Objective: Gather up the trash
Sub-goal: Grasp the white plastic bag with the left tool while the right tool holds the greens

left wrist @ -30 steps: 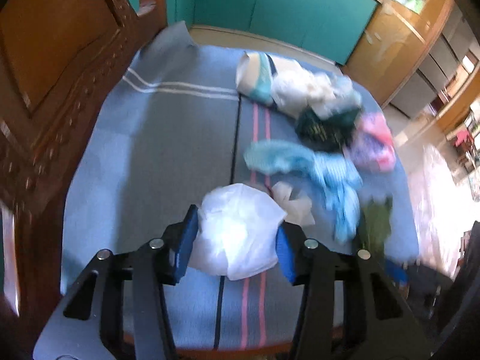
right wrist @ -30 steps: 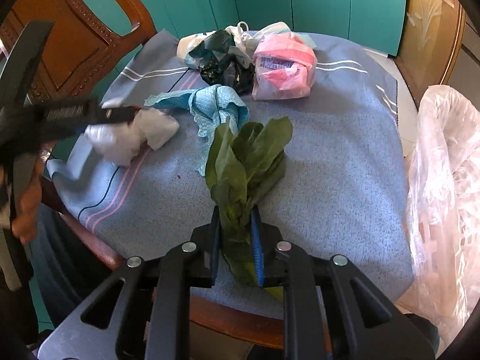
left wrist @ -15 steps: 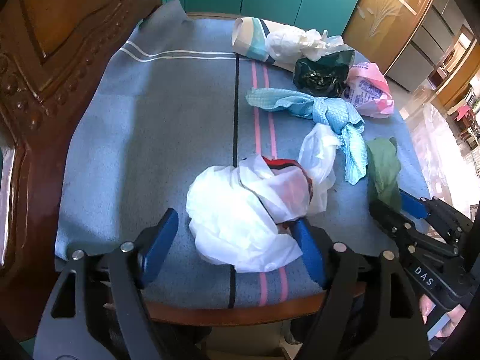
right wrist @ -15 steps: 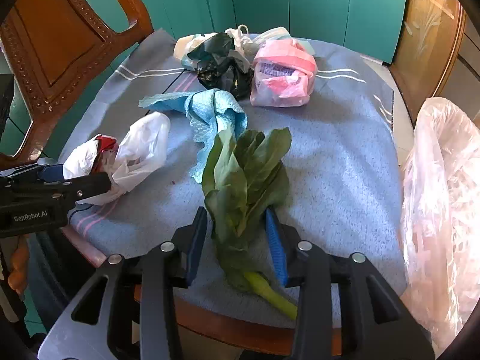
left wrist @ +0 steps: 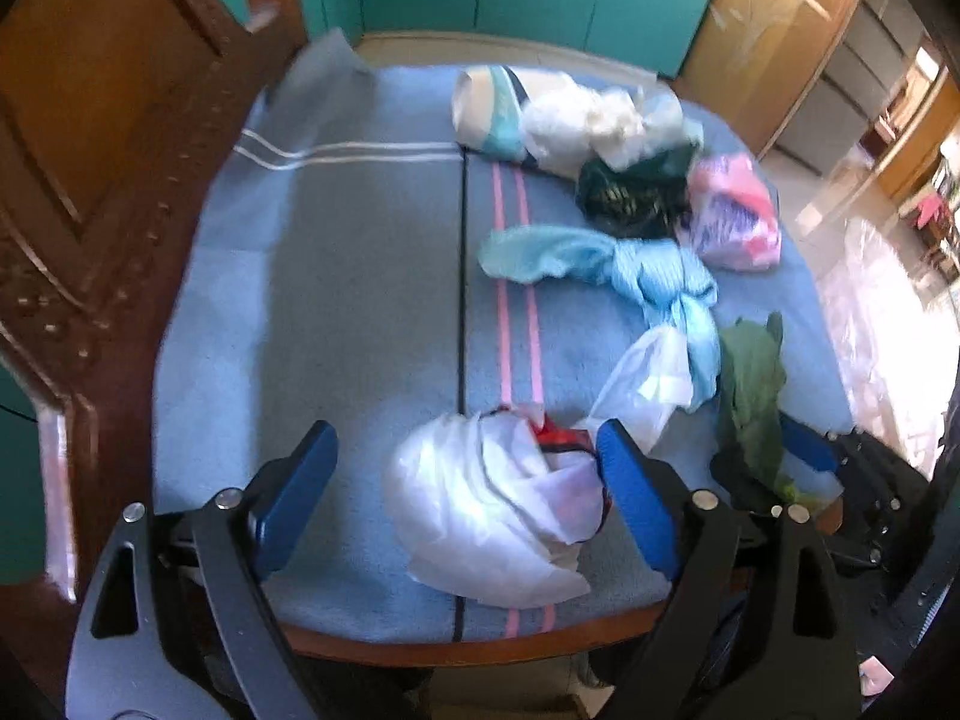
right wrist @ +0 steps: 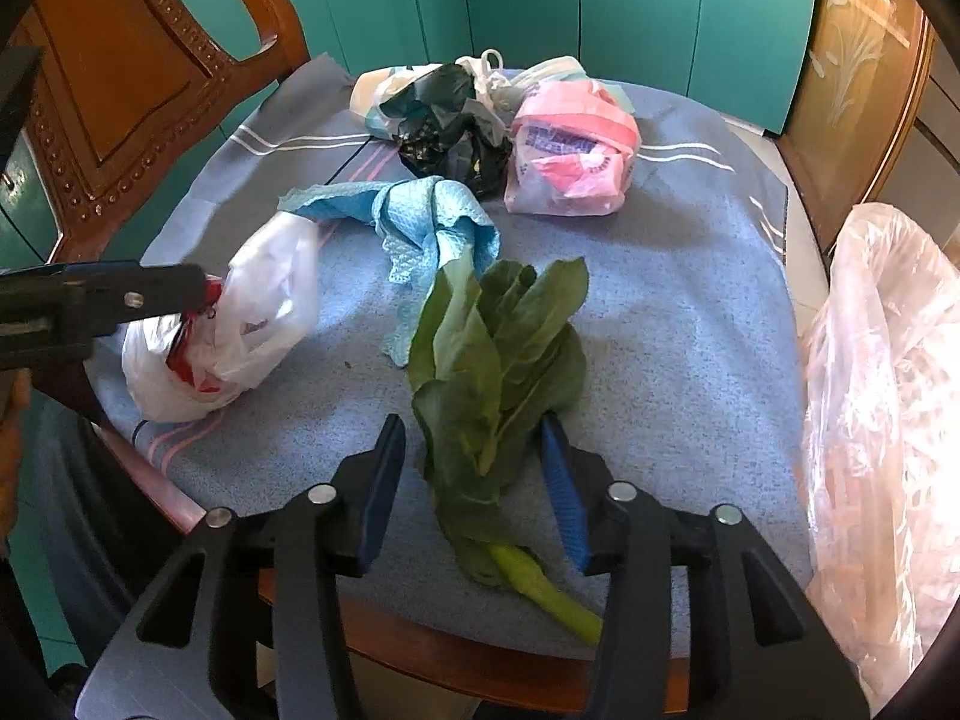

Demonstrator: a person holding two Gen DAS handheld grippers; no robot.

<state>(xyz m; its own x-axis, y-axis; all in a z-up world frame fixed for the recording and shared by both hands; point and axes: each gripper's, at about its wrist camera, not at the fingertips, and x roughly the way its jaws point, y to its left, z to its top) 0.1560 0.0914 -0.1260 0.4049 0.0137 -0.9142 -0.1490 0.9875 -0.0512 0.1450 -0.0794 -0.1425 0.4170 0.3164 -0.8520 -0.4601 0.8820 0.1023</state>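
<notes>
A crumpled white plastic bag (left wrist: 498,498) with something red inside lies at the table's near edge, between the wide-open jaws of my left gripper (left wrist: 465,468); it also shows in the right wrist view (right wrist: 234,330). A bunch of green leaves (right wrist: 498,372) lies flat on the cloth between the open jaws of my right gripper (right wrist: 474,456), untouched by the pads. Further back lie a blue rag (right wrist: 420,222), a black bag (right wrist: 450,132), a pink bag (right wrist: 570,150) and a white bag with a paper cup (left wrist: 540,114).
A blue striped cloth (left wrist: 360,276) covers the round wooden table. A carved wooden chair (left wrist: 102,150) stands at the left. A large clear trash bag (right wrist: 888,408) hangs at the right of the table. Teal cabinets (right wrist: 600,0) stand behind.
Both grippers have opened. The left one let the white bag drop onto the cloth; the right one released the green leaves, which now lie flat.
</notes>
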